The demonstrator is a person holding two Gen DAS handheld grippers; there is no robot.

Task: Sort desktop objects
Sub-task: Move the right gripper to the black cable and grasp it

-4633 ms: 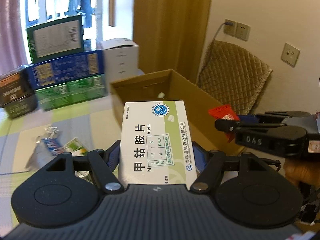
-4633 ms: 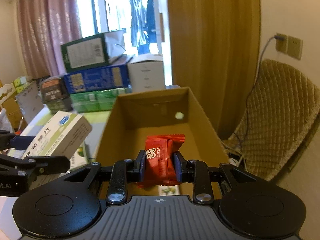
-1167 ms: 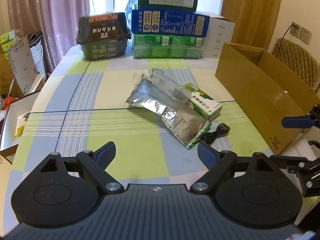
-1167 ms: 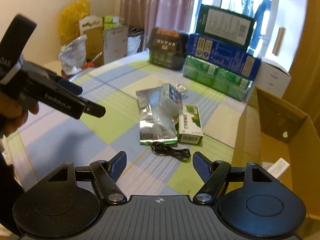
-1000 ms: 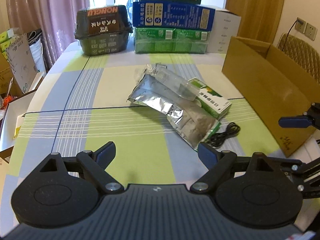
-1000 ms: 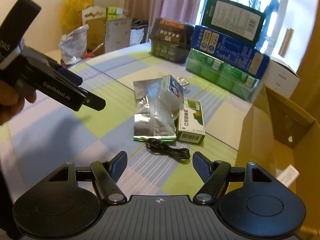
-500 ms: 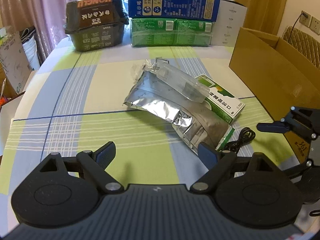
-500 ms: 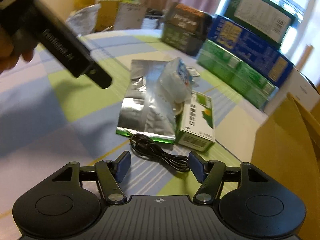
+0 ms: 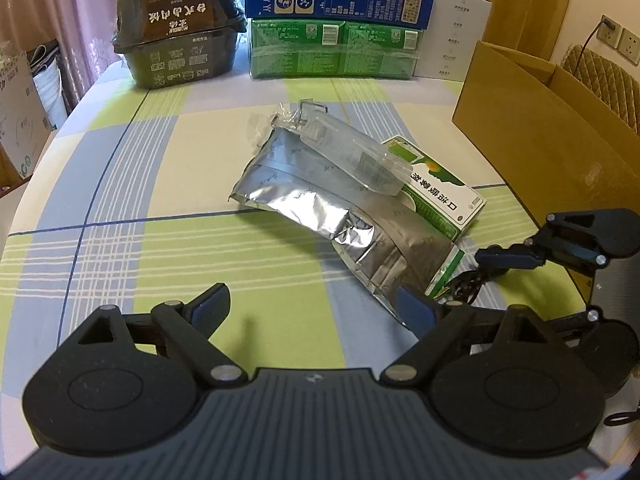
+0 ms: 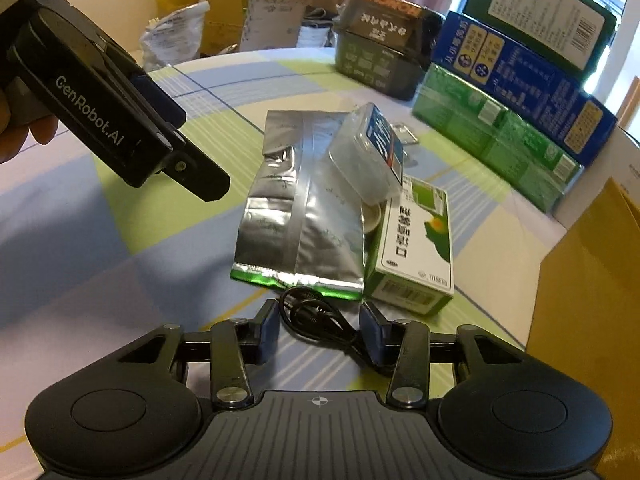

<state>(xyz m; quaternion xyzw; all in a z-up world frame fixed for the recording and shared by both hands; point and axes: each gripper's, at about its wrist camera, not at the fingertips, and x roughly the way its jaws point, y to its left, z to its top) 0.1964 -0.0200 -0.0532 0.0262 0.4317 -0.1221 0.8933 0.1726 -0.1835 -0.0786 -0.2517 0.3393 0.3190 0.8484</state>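
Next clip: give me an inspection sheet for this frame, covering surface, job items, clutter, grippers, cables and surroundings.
Surface: checked tablecloth, green, blue and white.
Job's things: silver foil pouch; clear plastic case lying on the pouch and the green medicine box; open cardboard box at the table's right edge.
Clutter: stacked cartons and a dark food tub at the far edge.
Grippers: left gripper open, empty, above the cloth; right gripper open, its fingers either side of the black cable.
Cables: the black cable, coiled beside the pouch's end.
Surroundings: curtain, wall sockets, quilted chair.
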